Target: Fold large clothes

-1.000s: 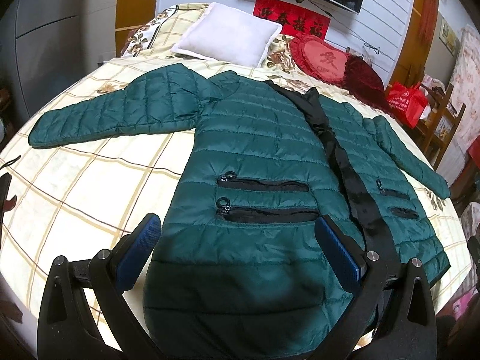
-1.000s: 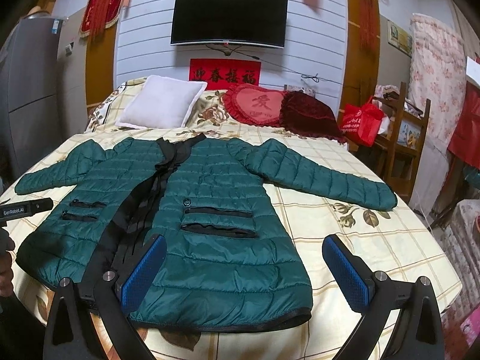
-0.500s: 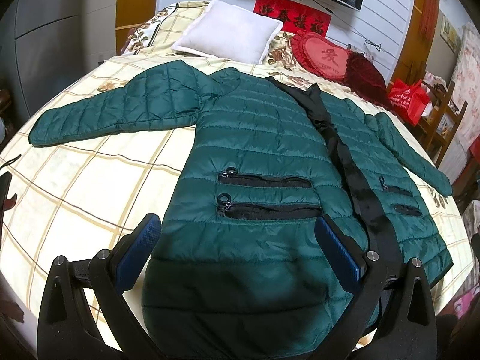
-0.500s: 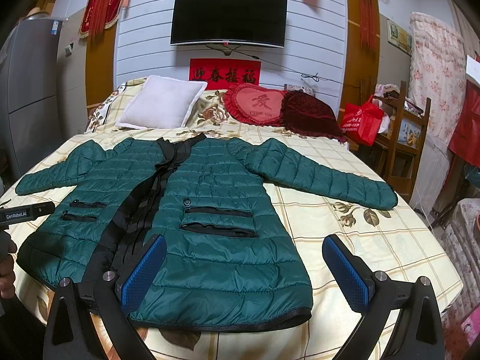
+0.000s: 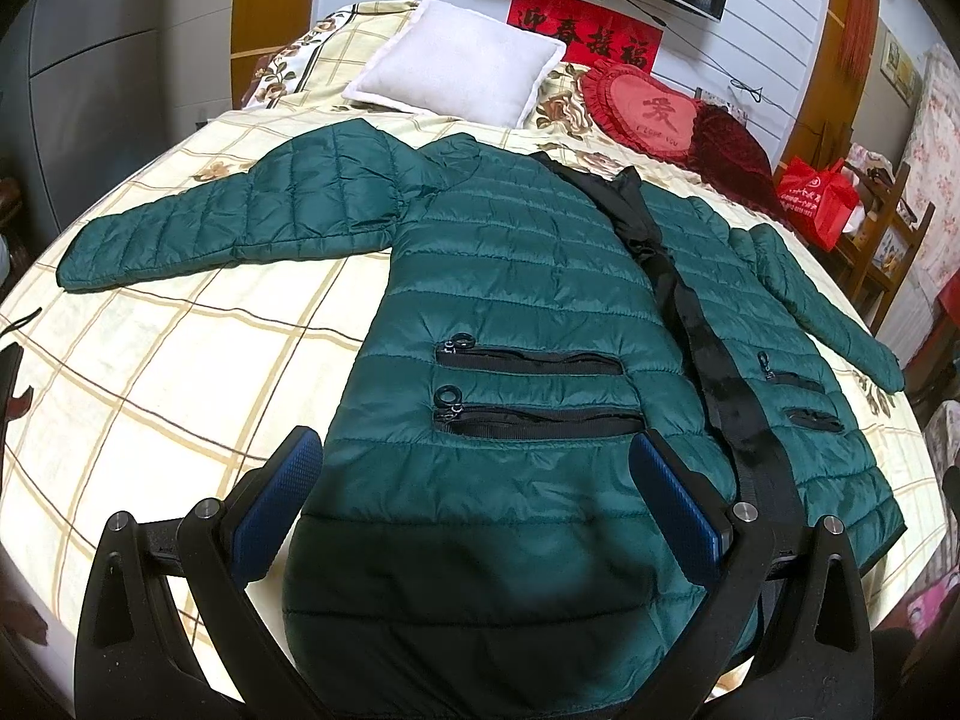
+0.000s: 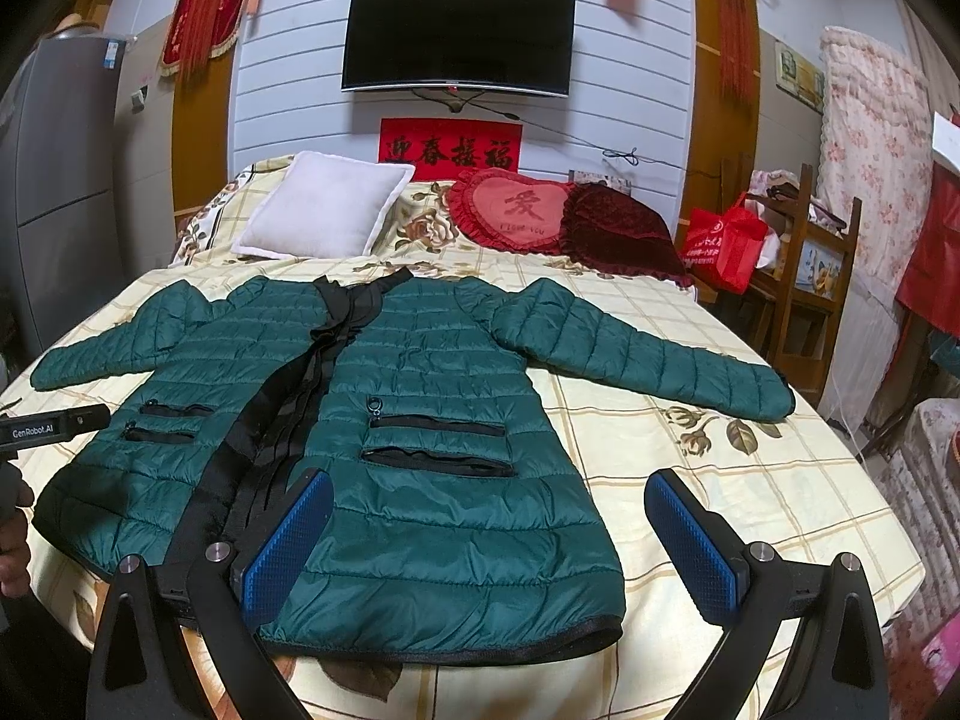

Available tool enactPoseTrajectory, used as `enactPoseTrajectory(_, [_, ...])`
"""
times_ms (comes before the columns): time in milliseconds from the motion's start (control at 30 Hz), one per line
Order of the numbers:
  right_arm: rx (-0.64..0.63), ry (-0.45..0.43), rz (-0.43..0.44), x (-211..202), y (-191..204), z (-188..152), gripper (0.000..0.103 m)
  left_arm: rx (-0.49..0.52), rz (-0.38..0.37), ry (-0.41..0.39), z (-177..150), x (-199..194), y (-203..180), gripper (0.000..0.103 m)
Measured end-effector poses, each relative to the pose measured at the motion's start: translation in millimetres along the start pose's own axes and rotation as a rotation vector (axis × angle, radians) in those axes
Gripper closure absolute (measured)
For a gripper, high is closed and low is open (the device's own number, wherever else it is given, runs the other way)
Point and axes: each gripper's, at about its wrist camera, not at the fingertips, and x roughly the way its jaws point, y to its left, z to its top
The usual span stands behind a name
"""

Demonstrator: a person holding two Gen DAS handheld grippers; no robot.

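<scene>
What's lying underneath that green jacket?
The green jacket lies flat on a checked floral bedspread, which shows all around it. Whatever is directly beneath the jacket is covered and cannot be seen.

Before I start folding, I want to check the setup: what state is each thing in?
Green jacket: spread flat, front up, sleeves out, unfolded.
Pocket zippers: closed.
Left gripper: open, empty, above the hem.
Right gripper: open, empty, above the hem.
White pillow: propped at the bed's head.
TV: off.

left hand-held gripper point(image 5: 477, 495): open, empty | green jacket point(image 5: 516, 312): flat on bed point(image 5: 150, 360)
</scene>
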Motion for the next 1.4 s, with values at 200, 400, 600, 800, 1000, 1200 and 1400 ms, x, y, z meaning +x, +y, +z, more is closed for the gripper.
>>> enactPoseTrajectory(200, [0.000, -0.008, 0.000, -0.1, -1.2, 0.4, 0.000, 0.003, -0.008, 0.004, -1.1, 0.3, -1.7, 0.000])
enactPoseTrajectory(400, [-0.016, 0.003, -0.016, -0.4, -3.9, 2.1, 0.000, 0.018, 0.002, 0.013, -0.4, 0.9, -5.1, 0.000])
enactPoseTrajectory(600, [-0.025, 0.010, -0.022, -0.5, -5.1, 2.8, 0.000, 0.020, 0.005, 0.022, -0.1, 1.8, -5.3, 0.000])
enactPoseTrajectory(800, [-0.024, 0.004, -0.021, -0.8, -4.7, 2.0, 0.000, 0.013, 0.005, 0.024, -3.1, 5.0, -2.0, 0.000])
enactPoseTrajectory(1000, [-0.032, 0.010, -0.023, -0.5, -3.8, 2.4, 0.000, 0.005, 0.005, 0.037, -2.2, 7.2, -0.9, 0.000])
enactPoseTrajectory(1200, [-0.029, 0.000, -0.021, -0.6, -3.8, 2.3, 0.000, 0.008, 0.006, 0.042, -1.9, 7.0, -1.8, 0.000])
enactPoseTrajectory(1400, [-0.020, -0.007, -0.015, -0.3, -2.7, 2.3, 0.000, 0.010, 0.008, 0.044, -1.7, 7.2, -2.2, 0.000])
